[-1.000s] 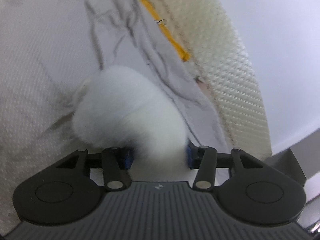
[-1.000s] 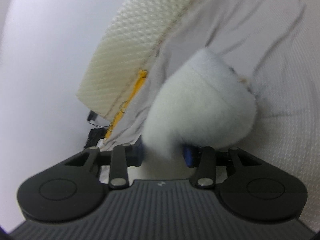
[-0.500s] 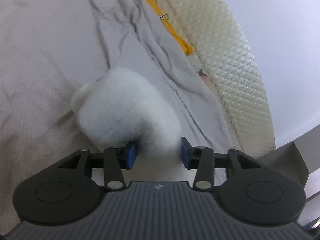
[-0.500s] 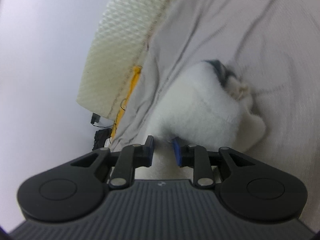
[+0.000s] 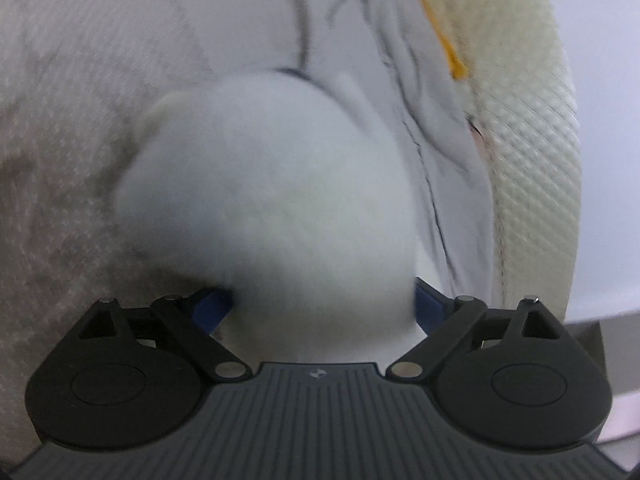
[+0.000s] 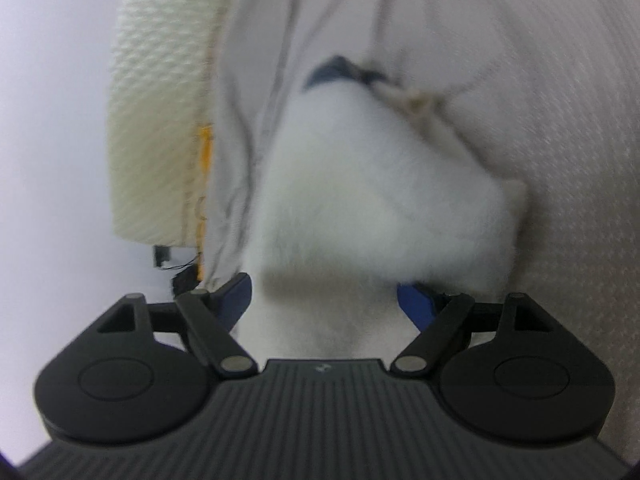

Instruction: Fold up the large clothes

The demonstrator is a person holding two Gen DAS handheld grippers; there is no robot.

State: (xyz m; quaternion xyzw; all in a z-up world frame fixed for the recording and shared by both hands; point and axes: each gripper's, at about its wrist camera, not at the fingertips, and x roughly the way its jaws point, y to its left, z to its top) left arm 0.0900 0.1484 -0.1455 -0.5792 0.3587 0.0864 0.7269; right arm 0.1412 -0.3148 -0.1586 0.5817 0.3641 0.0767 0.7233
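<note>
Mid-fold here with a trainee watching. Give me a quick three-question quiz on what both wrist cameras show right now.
1. True or false: the left gripper has its jaws spread wide, with the white fleece garment between them.
2. In the right wrist view, which colour is the trim at the far tip of the fleece garment? A) dark blue B) red C) green
3. Fill in: the garment lies on a pale grey ___ that covers the quilted cream mattress.

Key
1. True; both grippers have just been opening, the right gripper too, with fleece between its jaws.
2. A; the trim is dark blue.
3. Sheet.
</note>
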